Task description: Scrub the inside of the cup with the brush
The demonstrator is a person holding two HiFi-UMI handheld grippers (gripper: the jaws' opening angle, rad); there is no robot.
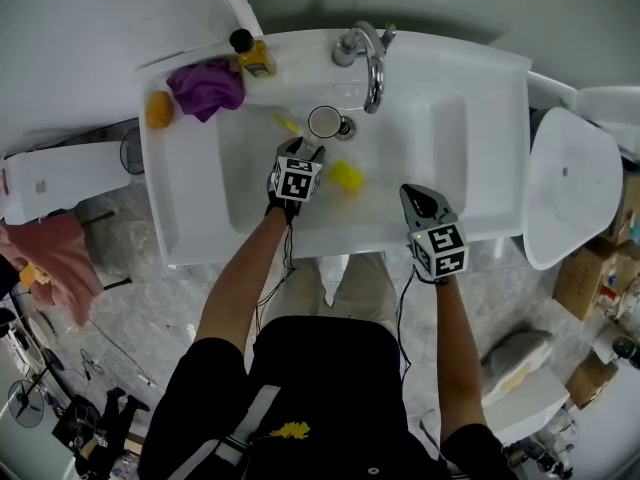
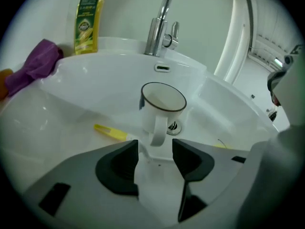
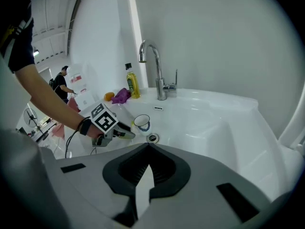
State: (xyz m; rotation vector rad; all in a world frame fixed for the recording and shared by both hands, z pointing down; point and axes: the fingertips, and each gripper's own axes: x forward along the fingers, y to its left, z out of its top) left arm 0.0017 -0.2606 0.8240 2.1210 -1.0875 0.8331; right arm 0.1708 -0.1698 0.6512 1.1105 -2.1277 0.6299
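A person stands over a white sink (image 1: 480, 168) with a claw in each hand.

The left claw (image 2: 155, 149) reaches into the basin with its jaws set wide apart and nothing pressed between them. Just beyond its tips stands the cup (image 2: 162, 104), white with a dark rim, upright and open at the top. The cup's handle points back toward the gap between the jaws but does not touch them. Right behind the cup, on its right, is the drain (image 2: 174, 126). The brush (image 2: 110, 132), a slim yellow thing, lies flat on the basin floor ahead of the left jaw and to the left of the cup, apart from both. Farther ahead rises the chrome faucet (image 2: 159, 27). Far ahead to the left, on the sink's ledge, stand a yellow soap bottle (image 2: 89, 20) and a crumpled purple cloth (image 2: 35, 66).

The right claw (image 3: 147, 151) is held over the front edge of the sink, its jaws closed together and empty. Ahead of it and to the left are the cup and the left claw.

From the head view, a small yellow object (image 1: 346, 175) lies in the basin just right of the left claw; what it is cannot be told.
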